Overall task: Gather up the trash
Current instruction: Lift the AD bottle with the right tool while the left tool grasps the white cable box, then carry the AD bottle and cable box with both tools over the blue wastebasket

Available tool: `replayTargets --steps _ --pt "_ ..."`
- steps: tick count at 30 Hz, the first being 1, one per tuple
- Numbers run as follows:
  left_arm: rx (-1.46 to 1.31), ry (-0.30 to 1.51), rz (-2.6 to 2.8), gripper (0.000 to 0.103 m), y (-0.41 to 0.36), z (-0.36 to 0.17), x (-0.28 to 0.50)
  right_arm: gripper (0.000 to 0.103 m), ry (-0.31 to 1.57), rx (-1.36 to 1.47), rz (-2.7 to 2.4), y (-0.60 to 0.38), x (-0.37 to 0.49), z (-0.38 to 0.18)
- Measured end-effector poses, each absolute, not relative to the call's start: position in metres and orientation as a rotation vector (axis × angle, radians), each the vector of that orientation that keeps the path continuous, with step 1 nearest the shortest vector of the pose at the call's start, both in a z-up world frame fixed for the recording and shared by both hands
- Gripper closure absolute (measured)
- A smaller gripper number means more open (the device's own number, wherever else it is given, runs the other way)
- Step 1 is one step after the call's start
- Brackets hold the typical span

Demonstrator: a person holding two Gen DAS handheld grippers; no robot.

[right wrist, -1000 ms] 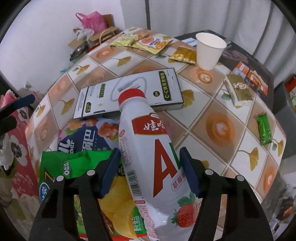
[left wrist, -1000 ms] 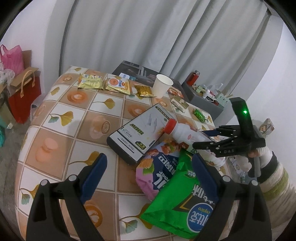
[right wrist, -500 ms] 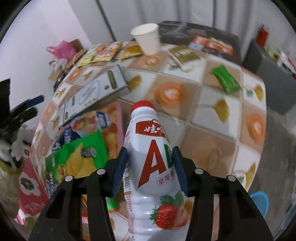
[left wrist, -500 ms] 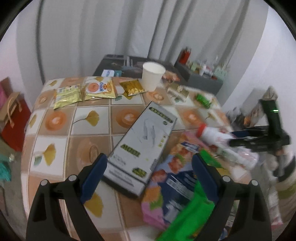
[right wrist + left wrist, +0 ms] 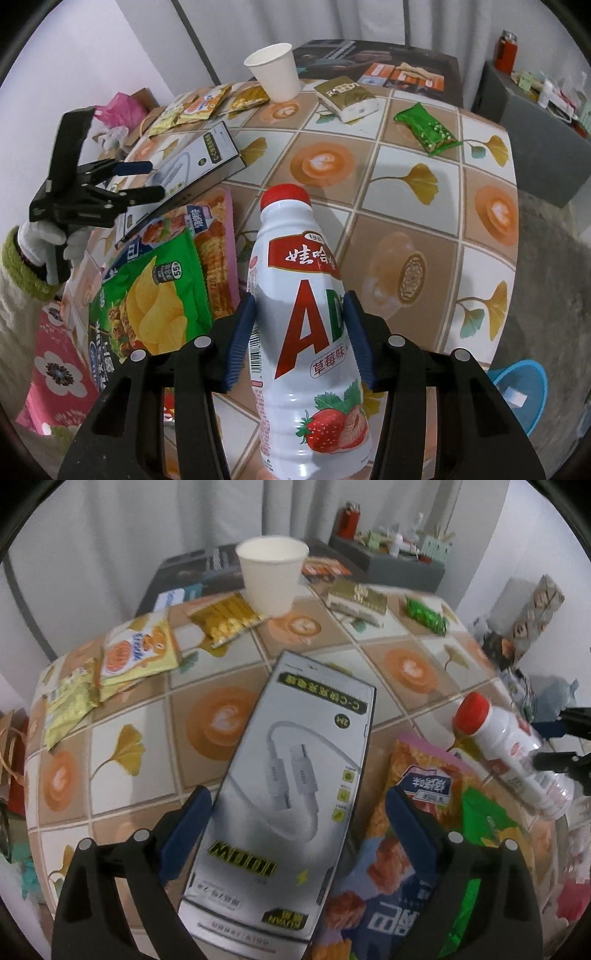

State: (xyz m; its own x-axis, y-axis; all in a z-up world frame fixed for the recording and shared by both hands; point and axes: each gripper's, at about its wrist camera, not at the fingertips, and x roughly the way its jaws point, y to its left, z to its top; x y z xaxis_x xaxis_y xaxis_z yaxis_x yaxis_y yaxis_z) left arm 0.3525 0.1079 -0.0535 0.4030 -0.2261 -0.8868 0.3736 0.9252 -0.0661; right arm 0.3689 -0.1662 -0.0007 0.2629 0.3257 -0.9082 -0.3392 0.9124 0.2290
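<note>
Lifted bottle (image 5: pixel 303 321), cap toward table (image 5: pixel 406 206).

table (image 5: pixel 436 236): tiled ginkgo-and-latte cloth | grey cabinet (image 5: pixel 532 122): 2 o'clock, red canister (image 5: pixel 506 51) on top, possibly a flask | curtain (image 5: pixel 147 520): 12 o'clock

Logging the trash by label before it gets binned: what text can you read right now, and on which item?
"AD" in big red letters, "娃哈哈" on a red band, "草莓味": white bottle clamped in the right gripper.
"C-C", "2M": grey cable box between the open left gripper fingers.
"55" in a round badge: green chip bag.
Remaining packet print: too small or blurred.
</note>
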Motion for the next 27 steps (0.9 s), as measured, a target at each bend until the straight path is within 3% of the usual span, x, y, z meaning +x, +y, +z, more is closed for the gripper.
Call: replayTargets --steps 11,20,27 --pt "0.121 1.139 -0.320 0.008 0.113 -0.065 0.371 0.056 1.224 0.005 0.456 -0.167 0.369 0.002" --pt "0.081 1.158 -0.326 0.008 0.114 -0.069 0.376 0.042 1.247 -0.012 0.470 -0.157 0.370 0.001" --pt "0.133 1.158 -0.291 0.008 0.106 -0.073 0.376 0.040 1.264 -0.055 0.469 -0.145 0.369 -0.005"
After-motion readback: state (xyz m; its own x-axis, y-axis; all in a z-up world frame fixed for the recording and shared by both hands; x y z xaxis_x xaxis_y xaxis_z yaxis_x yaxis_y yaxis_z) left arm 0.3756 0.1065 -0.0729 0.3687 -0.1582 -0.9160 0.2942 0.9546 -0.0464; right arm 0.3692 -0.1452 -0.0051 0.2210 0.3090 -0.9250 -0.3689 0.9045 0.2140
